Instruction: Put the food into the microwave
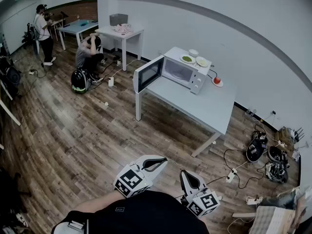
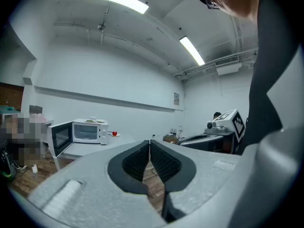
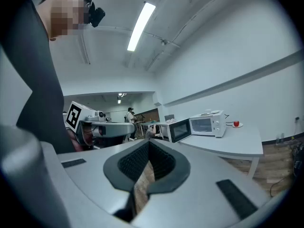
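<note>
A white microwave (image 1: 183, 71) stands on the grey table (image 1: 207, 106) with its door (image 1: 148, 73) swung open. Two plates of food (image 1: 187, 59) and a small bowl (image 1: 193, 52) rest on its top. A red fruit on a saucer (image 1: 217, 81) sits to its right. Both grippers are held low, close to my body and far from the table. My left gripper (image 1: 158, 162) is shut and empty, its tips (image 2: 150, 142) meeting. My right gripper (image 1: 187, 176) is likewise shut on nothing (image 3: 148, 141). The microwave (image 2: 88, 132) (image 3: 206, 125) appears small in both gripper views.
Wooden floor lies between me and the table. Cables and power strips (image 1: 231, 174) trail on the floor at the right, beside bags (image 1: 256, 150). A white table (image 1: 122, 33) stands at the back with a person crouching (image 1: 87, 55) next to it; another person (image 1: 43, 30) stands far left.
</note>
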Demonstrator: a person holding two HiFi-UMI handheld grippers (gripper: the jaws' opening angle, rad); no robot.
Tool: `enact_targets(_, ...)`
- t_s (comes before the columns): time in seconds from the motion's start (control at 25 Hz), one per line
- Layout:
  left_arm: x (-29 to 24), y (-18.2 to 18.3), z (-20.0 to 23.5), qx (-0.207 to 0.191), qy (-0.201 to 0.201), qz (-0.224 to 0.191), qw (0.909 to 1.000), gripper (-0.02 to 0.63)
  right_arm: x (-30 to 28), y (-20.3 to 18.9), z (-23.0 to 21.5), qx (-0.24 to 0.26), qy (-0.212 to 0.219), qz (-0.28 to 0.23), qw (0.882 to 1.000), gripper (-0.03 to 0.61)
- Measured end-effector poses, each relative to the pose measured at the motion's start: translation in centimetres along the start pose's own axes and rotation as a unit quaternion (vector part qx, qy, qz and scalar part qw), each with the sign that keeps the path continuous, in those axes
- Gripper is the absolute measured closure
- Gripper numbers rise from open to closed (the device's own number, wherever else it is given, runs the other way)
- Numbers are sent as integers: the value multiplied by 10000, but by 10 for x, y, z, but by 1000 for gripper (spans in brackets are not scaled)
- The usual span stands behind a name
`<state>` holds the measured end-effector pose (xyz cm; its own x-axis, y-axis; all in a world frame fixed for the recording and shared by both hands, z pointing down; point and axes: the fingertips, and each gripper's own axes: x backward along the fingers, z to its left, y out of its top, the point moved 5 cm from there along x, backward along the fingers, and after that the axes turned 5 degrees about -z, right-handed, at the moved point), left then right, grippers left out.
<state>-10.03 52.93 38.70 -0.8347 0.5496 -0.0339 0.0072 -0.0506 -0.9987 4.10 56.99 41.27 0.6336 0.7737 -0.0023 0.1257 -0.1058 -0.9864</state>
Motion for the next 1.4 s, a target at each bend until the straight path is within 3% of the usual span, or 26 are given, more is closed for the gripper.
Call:
enact_targets(0.4,40,-1,36,-106,-43,-18,9999,597,-42,-15,31,-327,-96,-40,9994,568)
enact_targets(0.72,105,7,78,-897,56,77,9959,597,-113,-28,99,-379,261,331,9984,568)
enact_targets(1.04,130,-5,113,-548,232,-39,9982,597,-150,-39,121,-281,438,626,9967,568)
enact_targets(1.4,94,-7,146,-473,414,10,9980,597,-168,-40,77,-520,381,557,9964,568)
